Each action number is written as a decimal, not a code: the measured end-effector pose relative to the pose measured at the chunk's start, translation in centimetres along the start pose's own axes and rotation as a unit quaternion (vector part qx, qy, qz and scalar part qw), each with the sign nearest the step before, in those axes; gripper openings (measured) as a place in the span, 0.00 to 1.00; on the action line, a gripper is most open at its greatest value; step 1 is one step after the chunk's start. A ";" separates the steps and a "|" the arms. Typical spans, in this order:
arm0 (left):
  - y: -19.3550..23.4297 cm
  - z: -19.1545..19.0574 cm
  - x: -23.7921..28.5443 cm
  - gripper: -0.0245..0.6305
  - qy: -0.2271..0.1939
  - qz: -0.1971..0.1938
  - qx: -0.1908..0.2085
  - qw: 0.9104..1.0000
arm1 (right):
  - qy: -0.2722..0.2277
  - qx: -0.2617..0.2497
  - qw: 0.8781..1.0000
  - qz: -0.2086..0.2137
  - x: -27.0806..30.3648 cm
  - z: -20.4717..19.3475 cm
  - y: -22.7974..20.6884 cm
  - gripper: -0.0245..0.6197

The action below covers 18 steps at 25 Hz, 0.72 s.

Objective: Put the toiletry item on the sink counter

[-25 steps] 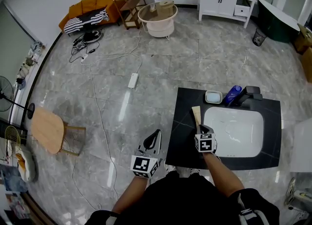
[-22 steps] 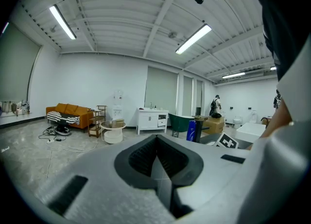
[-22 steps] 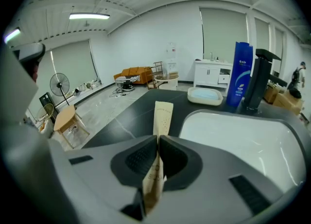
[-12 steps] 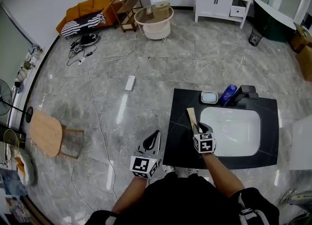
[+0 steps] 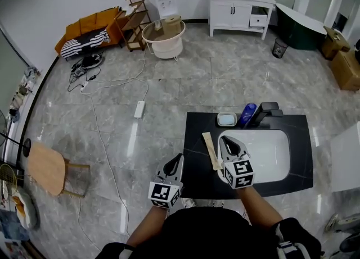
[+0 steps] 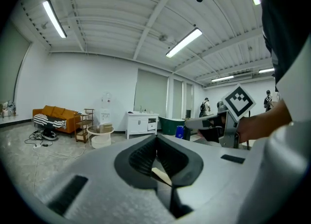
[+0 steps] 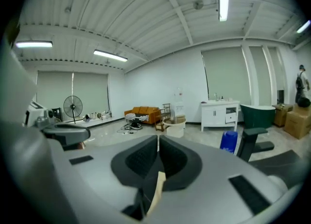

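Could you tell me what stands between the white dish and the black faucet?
A blue bottle stands between dish and faucet, per the head view.

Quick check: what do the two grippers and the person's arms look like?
The left gripper and right gripper are light grey tapered shells with black ribbed pads lining the jaws. Each carries a white cube printed with black square markers. No cables show. The forearms are bare of sleeves; the top is black.
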<state>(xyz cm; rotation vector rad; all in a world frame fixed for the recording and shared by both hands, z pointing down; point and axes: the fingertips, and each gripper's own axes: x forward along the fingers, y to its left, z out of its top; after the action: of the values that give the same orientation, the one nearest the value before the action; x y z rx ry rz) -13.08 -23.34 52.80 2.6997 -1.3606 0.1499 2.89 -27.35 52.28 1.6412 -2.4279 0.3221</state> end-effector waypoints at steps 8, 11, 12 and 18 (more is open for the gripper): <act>-1.8 2.6 1.5 0.05 -0.027 -0.029 0.015 0.999 | -0.102 -0.061 0.993 -0.005 -5.2 7.7 -0.2 0.05; -2.5 3.0 1.9 0.05 -0.032 -0.037 0.018 0.999 | -0.121 -0.078 0.990 -0.009 -6.3 8.7 -0.2 0.05; -2.7 3.2 2.0 0.05 -0.034 -0.039 0.019 0.998 | -0.124 -0.082 0.989 -0.010 -6.5 8.8 -0.2 0.05; -3.6 3.3 2.2 0.05 -0.036 -0.045 0.020 0.998 | -0.122 -0.062 0.991 -0.001 -6.7 8.2 -0.2 0.05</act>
<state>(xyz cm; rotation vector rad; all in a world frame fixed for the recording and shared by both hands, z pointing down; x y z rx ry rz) -8.80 -23.42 49.62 2.8194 -1.2641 0.0727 5.18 -23.85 42.55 1.7179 -2.5574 -0.0331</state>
